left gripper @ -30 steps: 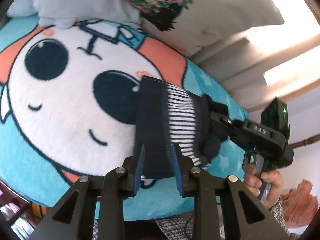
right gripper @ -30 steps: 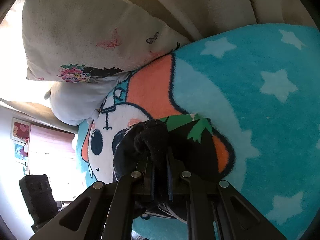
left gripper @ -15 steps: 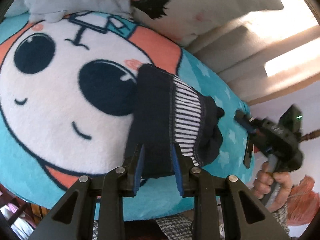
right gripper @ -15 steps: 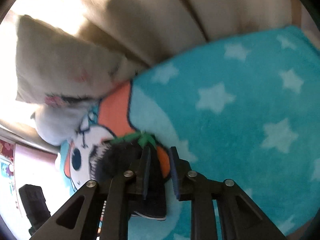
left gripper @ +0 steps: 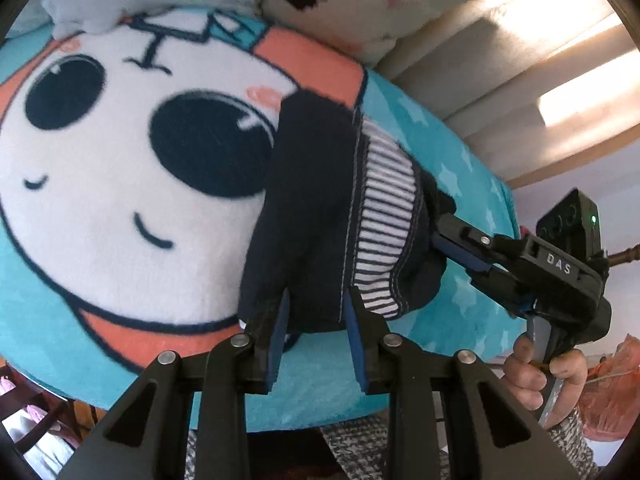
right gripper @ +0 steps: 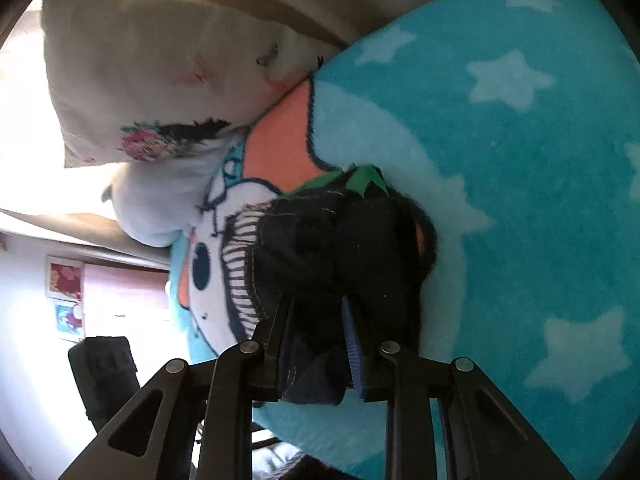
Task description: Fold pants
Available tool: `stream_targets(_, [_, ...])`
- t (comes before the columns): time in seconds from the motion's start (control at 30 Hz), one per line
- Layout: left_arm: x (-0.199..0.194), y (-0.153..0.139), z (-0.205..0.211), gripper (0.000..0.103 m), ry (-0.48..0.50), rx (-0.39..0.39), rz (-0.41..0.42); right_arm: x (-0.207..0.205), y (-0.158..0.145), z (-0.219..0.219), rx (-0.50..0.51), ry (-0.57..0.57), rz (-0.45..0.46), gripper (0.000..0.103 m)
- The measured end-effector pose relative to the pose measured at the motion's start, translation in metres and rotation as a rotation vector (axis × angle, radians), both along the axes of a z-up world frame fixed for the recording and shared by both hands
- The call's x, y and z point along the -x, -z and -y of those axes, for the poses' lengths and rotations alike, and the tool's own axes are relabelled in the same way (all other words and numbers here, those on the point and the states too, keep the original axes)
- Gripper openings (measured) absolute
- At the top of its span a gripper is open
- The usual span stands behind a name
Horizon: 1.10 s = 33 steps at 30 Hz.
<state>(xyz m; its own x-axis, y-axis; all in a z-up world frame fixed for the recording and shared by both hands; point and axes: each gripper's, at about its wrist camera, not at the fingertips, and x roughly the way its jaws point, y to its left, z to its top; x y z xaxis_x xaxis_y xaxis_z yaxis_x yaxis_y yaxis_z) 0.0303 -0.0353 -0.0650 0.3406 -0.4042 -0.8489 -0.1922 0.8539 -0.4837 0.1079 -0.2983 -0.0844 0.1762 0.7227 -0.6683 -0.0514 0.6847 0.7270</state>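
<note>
Left wrist view: soft, light pants (left gripper: 308, 208) lay bunched; left tongs (left gripper: 316, 312) pinched their hem, right tongs (left gripper: 448, 246) were opening around the bulky side.

In the left wrist view the pants (left gripper: 316, 216) lie folded on the blanket (left gripper: 120, 208), just right of centre. The left gripper (left gripper: 316, 336) straddles their near edge at six o'clock; the right gripper (left gripper: 452, 248) meets them from four o'clock. Pillows (left gripper: 360, 4) sit on the blanket's far edge at twelve, the sofa back (left gripper: 500, 80) behind them at two.
</note>
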Motion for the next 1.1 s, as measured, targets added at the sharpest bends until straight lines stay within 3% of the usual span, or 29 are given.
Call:
stream_targets(0.17, [0.005,-0.005,-0.018,0.034,-0.064,0.009,0.023,0.005,-0.024,0.022,0.002,0.027,0.099,0.058])
stream_targets(0.23, [0.005,-0.004,-0.029,0.035,-0.094,0.049,0.027,0.008,-0.026,0.027,0.037,0.039,0.131,0.067])
stream_targets(0.37, [-0.006,0.0,-0.045,0.045,-0.128,0.137,0.059,0.01,-0.024,0.03,0.094,0.055,0.159,0.069])
stream_targets(0.5, [-0.028,0.005,-0.047,0.053,-0.107,0.153,0.061,0.005,-0.016,0.02,0.113,0.016,0.163,0.074])
stream_targets(0.73, [-0.069,0.034,-0.039,0.054,-0.043,0.205,-0.014,-0.011,0.009,-0.003,0.149,-0.048,0.152,0.074])
stream_targets(0.9, [-0.083,0.049,-0.032,0.055,-0.025,0.232,-0.047,-0.018,0.032,-0.005,0.042,-0.01,0.084,0.073])
stream_targets(0.97, [-0.084,0.047,-0.027,0.053,0.003,0.259,-0.045,-0.02,0.036,-0.004,-0.02,-0.008,0.036,0.051])
stream_targets(1.03, [-0.084,0.042,-0.023,0.042,0.023,0.278,-0.038,-0.02,0.036,-0.003,-0.036,-0.006,0.018,0.04])
stream_targets(1.1, [-0.082,0.035,-0.024,0.04,0.023,0.302,-0.018,-0.021,0.032,-0.002,-0.06,-0.009,0.009,0.035])
